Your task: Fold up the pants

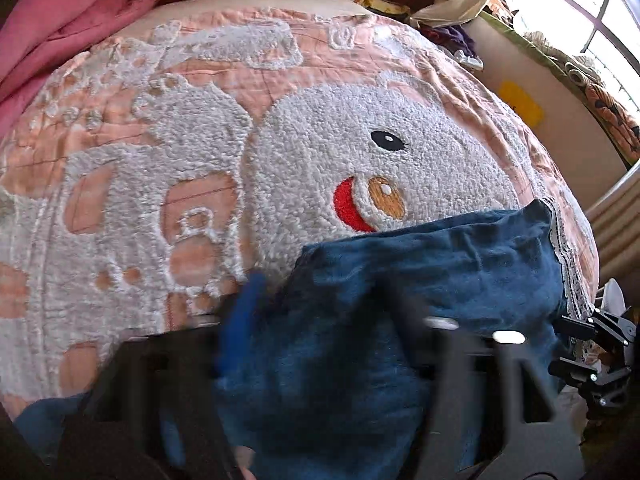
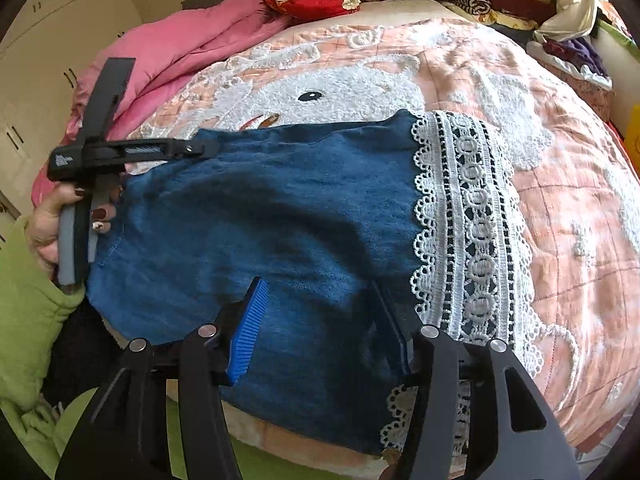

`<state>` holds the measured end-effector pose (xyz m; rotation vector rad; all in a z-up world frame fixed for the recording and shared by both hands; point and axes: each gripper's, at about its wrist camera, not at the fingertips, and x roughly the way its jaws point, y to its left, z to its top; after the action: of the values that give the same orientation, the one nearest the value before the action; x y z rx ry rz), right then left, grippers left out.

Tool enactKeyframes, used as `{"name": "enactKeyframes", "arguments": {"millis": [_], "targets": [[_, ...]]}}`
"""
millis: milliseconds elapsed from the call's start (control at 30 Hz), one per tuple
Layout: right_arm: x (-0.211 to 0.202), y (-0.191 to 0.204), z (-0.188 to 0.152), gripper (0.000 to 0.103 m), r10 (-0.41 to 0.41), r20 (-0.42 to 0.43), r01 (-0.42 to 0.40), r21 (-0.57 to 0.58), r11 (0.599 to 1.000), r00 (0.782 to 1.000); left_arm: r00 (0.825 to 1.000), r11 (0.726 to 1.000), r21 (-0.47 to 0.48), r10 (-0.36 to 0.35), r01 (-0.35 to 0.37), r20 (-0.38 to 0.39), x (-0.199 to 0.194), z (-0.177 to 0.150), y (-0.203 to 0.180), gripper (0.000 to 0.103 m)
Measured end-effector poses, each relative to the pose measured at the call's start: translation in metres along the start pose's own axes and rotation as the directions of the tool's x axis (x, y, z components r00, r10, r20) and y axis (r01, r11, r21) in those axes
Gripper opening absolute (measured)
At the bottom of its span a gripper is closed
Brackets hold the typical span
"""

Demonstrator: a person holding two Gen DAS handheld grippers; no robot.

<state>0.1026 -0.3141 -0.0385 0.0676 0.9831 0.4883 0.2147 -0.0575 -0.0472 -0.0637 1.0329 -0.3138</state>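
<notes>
Along the near edge of the pink quilted bedspread with a fluffy white bear (image 2: 560, 208), the blue denim pants with white lace hems (image 2: 280, 216) lay flat. My right gripper (image 2: 320, 320) stood wide over them; my left gripper (image 2: 200, 147) pinched their far corner.

The pants (image 2: 280, 216) are deep denim blue, with a hem band of white lace (image 2: 464, 236) worked in scallops and rings over a dark backing. They lie on a bed quilt (image 2: 560, 208) of peach-pink crossed by thin darker grid lines, with fluffy white raised figures; the largest is a bear face (image 1: 360, 152) with a black oval eye, an orange-brown nose and a red mouth. Along the bed's far left edge is a pink blanket (image 2: 180, 52), and beside it a red cloth (image 2: 316, 2) with pale flowers. The right tongs (image 2: 320, 332) are black with ribbed bright blue pads (image 2: 250, 328). The person's sleeve (image 2: 28, 320) is light green, and the fingernails (image 2: 100, 213) dark red.
</notes>
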Motion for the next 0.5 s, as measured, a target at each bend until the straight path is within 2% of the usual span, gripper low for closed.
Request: {"name": "enactKeyframes", "arguments": {"millis": [33,167,267,333,367,433,467,500], "targets": [[-0.003,-0.001,0.002,0.052,-0.001,0.006,0.001,-0.003,1.0,1.0,0.999,0.999,-0.016,-0.036,0.036,0.007,-0.002,0.002,0.002,0.003],[-0.023,-0.017,0.024,0.052,-0.049,0.087,0.049,0.012,0.999,0.995,0.996,0.999,-0.023,-0.04,0.042,0.075,-0.018,0.008,0.006,0.003],[-0.029,-0.041,0.046,0.052,-0.104,0.137,0.097,0.058,0.994,0.985,0.997,0.999,-0.015,-0.028,0.029,0.068,-0.013,0.008,0.005,0.004],[-0.024,-0.061,0.062,0.053,-0.162,0.125,0.15,0.101,0.984,0.979,0.998,1.0,-0.012,-0.021,0.022,0.053,-0.008,0.006,0.005,0.005],[-0.021,-0.066,0.067,0.054,-0.158,0.117,0.146,0.106,0.984,0.98,0.998,1.0,-0.007,-0.018,0.018,0.059,-0.008,0.004,0.004,0.007],[-0.013,-0.08,0.079,0.056,-0.156,0.109,0.142,0.123,0.982,0.982,0.998,1.0,0.0,-0.02,0.02,0.062,-0.009,0.002,0.004,0.017],[-0.008,-0.087,0.082,0.058,-0.15,0.099,0.137,0.131,0.982,0.984,0.998,1.0,0.001,-0.014,0.014,0.063,-0.01,0.001,0.004,0.027],[-0.002,-0.096,0.084,0.058,-0.134,0.084,0.121,0.142,0.982,0.987,0.998,1.0,0.006,-0.007,0.006,0.061,-0.01,0.001,0.004,0.031]]}}
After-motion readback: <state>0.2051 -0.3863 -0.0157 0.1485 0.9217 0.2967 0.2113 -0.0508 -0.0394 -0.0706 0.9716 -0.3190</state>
